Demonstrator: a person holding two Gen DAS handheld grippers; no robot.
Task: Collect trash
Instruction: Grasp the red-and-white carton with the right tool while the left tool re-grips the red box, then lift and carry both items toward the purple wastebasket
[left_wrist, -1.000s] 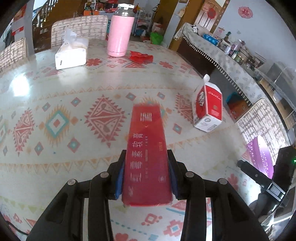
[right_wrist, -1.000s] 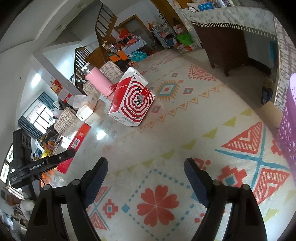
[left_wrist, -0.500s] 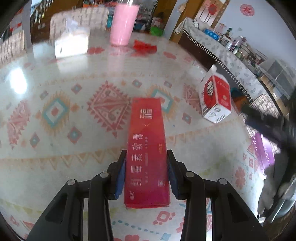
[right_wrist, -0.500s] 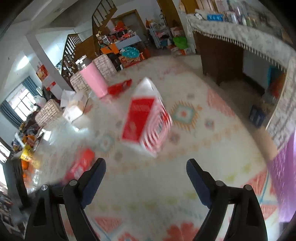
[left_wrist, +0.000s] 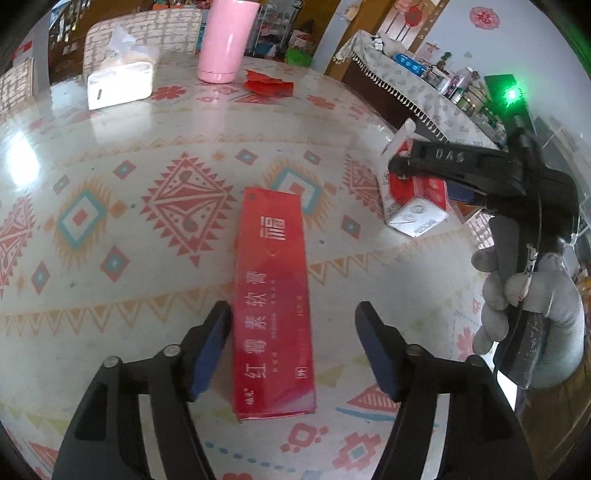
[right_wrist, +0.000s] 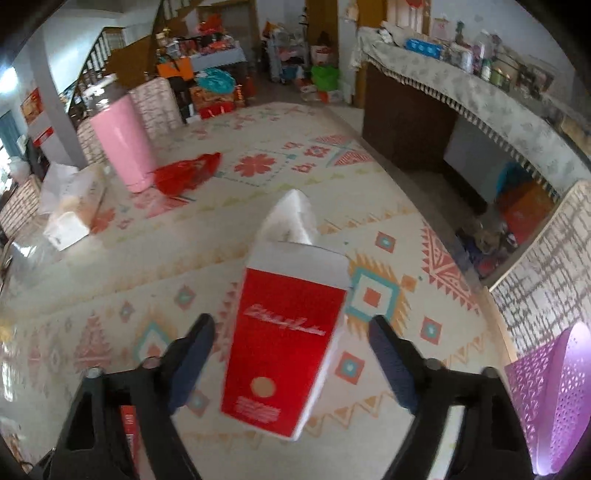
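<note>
**Two wrist views: flat red box released, red-and-white carton straddled**

**Left wrist view.** The left gripper (left_wrist: 293, 347) points down at the patterned table (left_wrist: 110, 258). Its jaws are opening; the long red box (left_wrist: 273, 306) lies flat between them, its left edge just beside the left pad, a clear gap at the right pad, neither pad pressing. One red-and-white carton (left_wrist: 413, 206) stands toward the table's right edge, partly hidden by the right gripper (left_wrist: 400, 168), which a gloved hand (left_wrist: 532, 314) carries above it. At the far side stand one pink tumbler (left_wrist: 225, 40), one white tissue pack (left_wrist: 122, 79) and one crumpled red wrapper (left_wrist: 267, 83). Whether the tumbler holds anything cannot be told. The middle and left of the tabletop lie bare, giving open room on that side.

**Right wrist view.** The right gripper (right_wrist: 291, 354) straddles the carton (right_wrist: 288, 343); its jaws are closing, with a gap visible on both sides, so nothing is gripped. The carton's white gabled top points away from the camera and looks closed. The pink tumbler (right_wrist: 123, 147), red wrapper (right_wrist: 184, 173) and tissue pack (right_wrist: 70, 210) sit at the far left. The table's curved edge (right_wrist: 461, 266) runs close on the right. A purple perforated basket (right_wrist: 550, 398) shows at the lower right; its contents are out of sight. One end of the red box (right_wrist: 127, 432) shows behind the left finger.
</note>
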